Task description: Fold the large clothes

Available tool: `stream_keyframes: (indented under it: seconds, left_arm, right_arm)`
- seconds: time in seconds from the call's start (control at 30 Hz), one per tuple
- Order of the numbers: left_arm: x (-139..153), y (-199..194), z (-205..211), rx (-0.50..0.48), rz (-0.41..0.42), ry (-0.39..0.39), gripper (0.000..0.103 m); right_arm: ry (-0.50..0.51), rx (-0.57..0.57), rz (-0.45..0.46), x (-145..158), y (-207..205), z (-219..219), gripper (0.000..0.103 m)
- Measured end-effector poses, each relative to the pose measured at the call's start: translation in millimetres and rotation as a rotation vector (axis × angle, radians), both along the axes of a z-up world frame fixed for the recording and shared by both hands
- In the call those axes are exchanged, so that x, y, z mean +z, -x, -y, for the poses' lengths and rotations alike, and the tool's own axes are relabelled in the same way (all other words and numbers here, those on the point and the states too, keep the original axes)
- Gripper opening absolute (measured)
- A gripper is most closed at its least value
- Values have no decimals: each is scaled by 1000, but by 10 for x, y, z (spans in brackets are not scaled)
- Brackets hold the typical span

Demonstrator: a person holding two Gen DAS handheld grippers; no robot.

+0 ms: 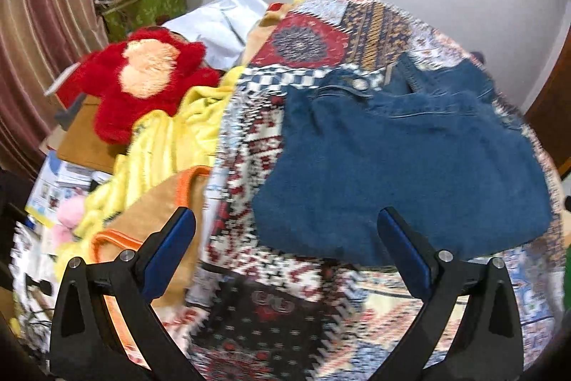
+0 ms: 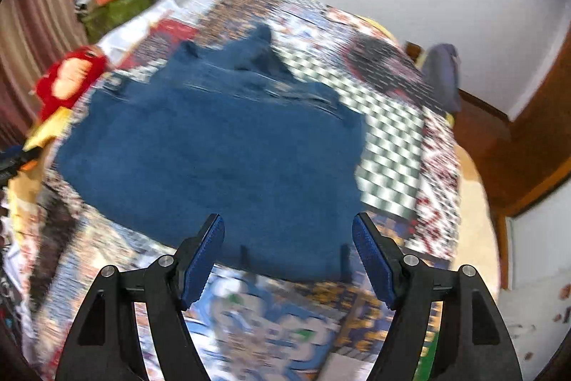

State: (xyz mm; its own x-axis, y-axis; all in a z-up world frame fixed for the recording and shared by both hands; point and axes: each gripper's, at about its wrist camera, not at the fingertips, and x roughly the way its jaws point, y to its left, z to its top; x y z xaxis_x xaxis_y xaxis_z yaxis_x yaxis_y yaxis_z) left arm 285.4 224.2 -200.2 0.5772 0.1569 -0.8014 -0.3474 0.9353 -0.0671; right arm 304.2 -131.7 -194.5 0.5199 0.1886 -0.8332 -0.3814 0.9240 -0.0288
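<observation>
We see the jeans (image 1: 399, 163) lying folded into a blue block on the patterned quilt (image 1: 307, 34), waistband at the far edge and the fold nearest us. Both claws hang above the near edge of the jeans. Our left gripper (image 1: 285, 231) is released, its jaws spread wide with nothing between them. Our right gripper (image 2: 288, 238) is also released, jaws apart over the near hem and clear of the denim. Left of the jeans lies a yellow blanket (image 1: 185, 127), and beyond that a red plush toy (image 1: 142, 77). Far left of the jeans hangs a striped curtain (image 1: 39, 9). Both views are blurred.
</observation>
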Motion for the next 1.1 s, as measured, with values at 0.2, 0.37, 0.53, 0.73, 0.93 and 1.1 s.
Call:
stream_keyframes:
  seconds: [0.2,0.37,0.53,0.73,0.93,1.1]
  left_arm:
    - [-258,-43,169,-93,-24,202,103]
    - [-718,-72,190,-126,-37,388,103]
    - [-1041,-183,83,-107,-37,554,103]
    - [-1166,-497,-35,-76,-26,694,103]
    - [-1300,-737,-113,12,32,827,103]
    - [-1361,-686,-243,123,102,817,72]
  right_arm:
    - [-37,109,-13,-59,-8,-579,72]
    - [-42,188,-35,-258,-20,-879,72]
    - [26,204,-61,-598,-176,-1051,72]
    - [45,176,-71,-826,-238,-1035,83]
    - [24,171,-78,-833,-280,-988,87]
    - [27,166,-78,-819,-267,-997,87]
